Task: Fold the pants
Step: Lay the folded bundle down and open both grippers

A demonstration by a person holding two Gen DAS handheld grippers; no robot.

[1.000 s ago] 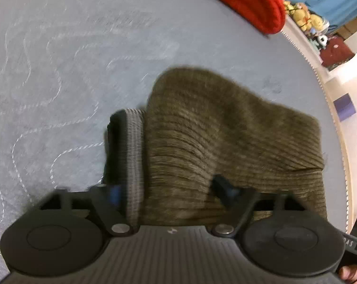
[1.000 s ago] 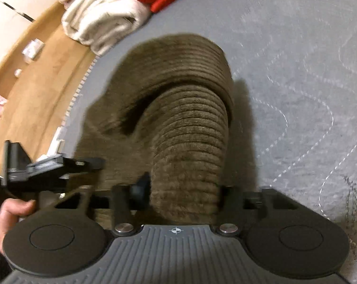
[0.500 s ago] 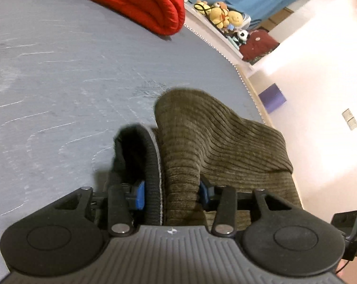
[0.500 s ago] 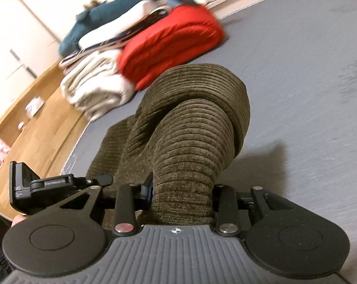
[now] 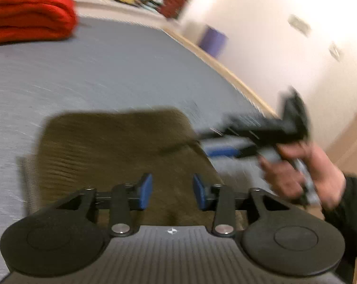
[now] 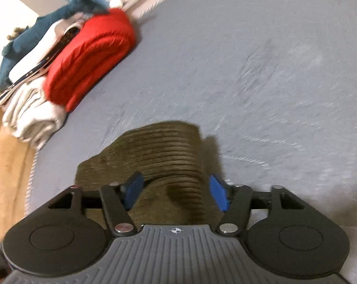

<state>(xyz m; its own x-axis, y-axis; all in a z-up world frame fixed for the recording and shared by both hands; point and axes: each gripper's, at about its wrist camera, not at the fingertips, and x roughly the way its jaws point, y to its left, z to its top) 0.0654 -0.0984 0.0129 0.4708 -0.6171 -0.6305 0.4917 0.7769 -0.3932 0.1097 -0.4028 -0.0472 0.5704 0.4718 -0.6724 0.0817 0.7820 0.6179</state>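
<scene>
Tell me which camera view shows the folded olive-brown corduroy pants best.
The right wrist view: the folded olive-brown corduroy pants appear fairly sharp, their ribs distinct. The left wrist view shows more of their top surface, but blurred.

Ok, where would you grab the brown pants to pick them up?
Probably the rounded folded edge of the brown pants, where the layers stack thick. The open right gripper already faces that hump, so I'd come in low along the grey bed and pinch all layers together.
</scene>
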